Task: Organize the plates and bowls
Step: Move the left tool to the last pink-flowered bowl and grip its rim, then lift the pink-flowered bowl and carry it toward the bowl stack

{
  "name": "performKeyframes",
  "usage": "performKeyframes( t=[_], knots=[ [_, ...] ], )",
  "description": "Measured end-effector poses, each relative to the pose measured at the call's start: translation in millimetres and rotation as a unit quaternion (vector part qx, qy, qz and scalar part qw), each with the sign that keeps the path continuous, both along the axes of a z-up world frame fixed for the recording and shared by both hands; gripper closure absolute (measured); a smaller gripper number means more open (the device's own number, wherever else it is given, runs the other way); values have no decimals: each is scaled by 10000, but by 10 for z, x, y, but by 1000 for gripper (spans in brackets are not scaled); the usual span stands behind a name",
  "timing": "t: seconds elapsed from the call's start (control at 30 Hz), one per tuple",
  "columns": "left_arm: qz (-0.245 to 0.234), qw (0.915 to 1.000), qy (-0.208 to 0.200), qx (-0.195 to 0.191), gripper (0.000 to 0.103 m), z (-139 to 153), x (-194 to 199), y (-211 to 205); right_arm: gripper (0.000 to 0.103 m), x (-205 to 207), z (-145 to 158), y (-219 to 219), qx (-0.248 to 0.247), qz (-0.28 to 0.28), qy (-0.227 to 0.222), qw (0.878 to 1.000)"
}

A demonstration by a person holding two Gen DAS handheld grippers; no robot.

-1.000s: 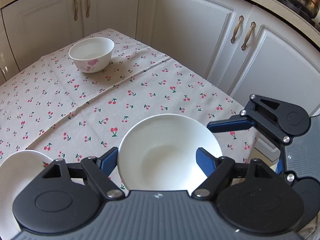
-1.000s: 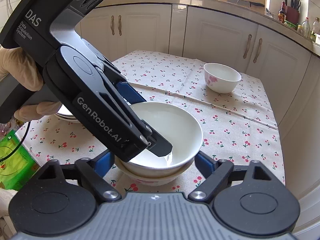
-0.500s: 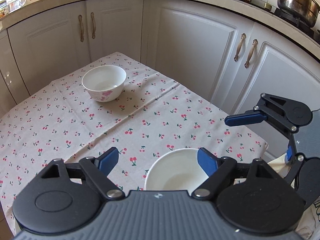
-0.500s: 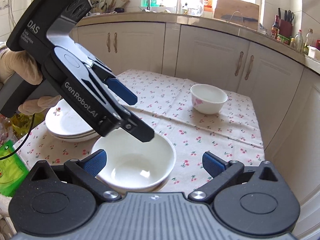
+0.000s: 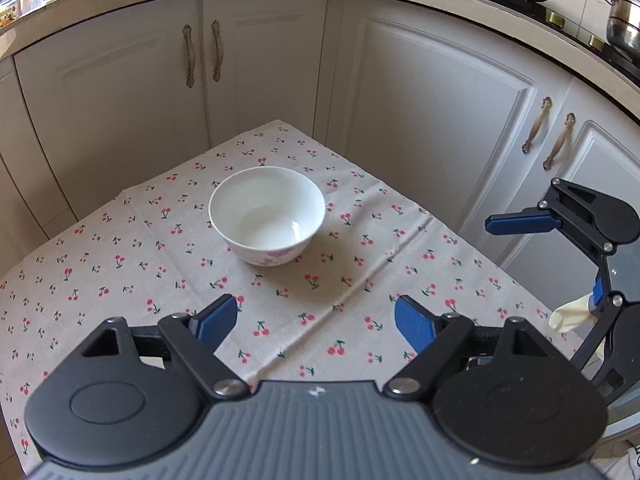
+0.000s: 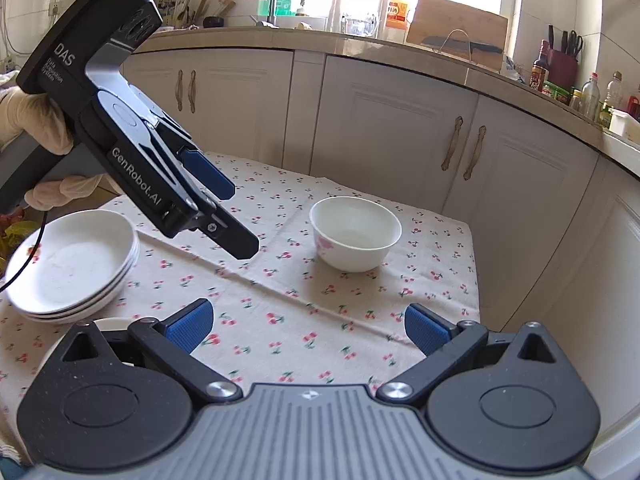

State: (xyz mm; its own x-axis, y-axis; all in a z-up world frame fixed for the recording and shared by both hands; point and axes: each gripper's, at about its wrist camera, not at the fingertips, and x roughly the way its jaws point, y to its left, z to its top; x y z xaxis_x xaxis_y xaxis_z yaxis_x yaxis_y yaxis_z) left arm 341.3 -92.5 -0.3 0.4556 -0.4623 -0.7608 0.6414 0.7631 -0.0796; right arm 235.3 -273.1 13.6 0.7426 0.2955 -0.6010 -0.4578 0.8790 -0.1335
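A white bowl with a pink flower print (image 5: 267, 216) stands alone on the cherry-print tablecloth (image 5: 120, 272), ahead of my left gripper (image 5: 316, 320), which is open and empty. The bowl also shows in the right wrist view (image 6: 355, 233). My right gripper (image 6: 308, 326) is open and empty above the cloth; it also shows at the right edge of the left wrist view (image 5: 520, 225). A stack of white plates (image 6: 72, 264) sits at the left. A white rim (image 6: 110, 322) of the stacked bowls peeks out behind my right gripper's left finger. The left gripper (image 6: 232, 216) hovers over the table's left half.
White cabinet doors (image 6: 400, 128) close in the table's far and right sides. The table's right edge (image 6: 476, 272) drops off near the cabinets. A counter with bottles and a knife block (image 6: 560, 68) runs behind. A pot (image 5: 622, 20) sits on the stove.
Both grippers have risen and pulled back from the stacked white bowls. The left wrist view has swung toward the flower-print bowl, which now sits nearer and centred. Both grippers stay open.
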Motion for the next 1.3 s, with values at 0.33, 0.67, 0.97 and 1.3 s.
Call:
performKeyframes(
  t=[0.33,0.67,0.97,1.3],
  knots=[
    [175,9991,286,-241,19,-203,805,-126,0,813,-218,54,-163,150,128,9997],
    [308,9983,412,-286,21,-461,1317,-267,1,1369,-472,118,-152,197,266,9993],
    [259,9981,480,-272,25,-575,1419,-315,9,1582,-620,112,-9,110,399,9991],
    [163,9978,532,-349,28,-584,1404,-329,12,1585,-615,136,-34,126,356,9993]
  ],
)
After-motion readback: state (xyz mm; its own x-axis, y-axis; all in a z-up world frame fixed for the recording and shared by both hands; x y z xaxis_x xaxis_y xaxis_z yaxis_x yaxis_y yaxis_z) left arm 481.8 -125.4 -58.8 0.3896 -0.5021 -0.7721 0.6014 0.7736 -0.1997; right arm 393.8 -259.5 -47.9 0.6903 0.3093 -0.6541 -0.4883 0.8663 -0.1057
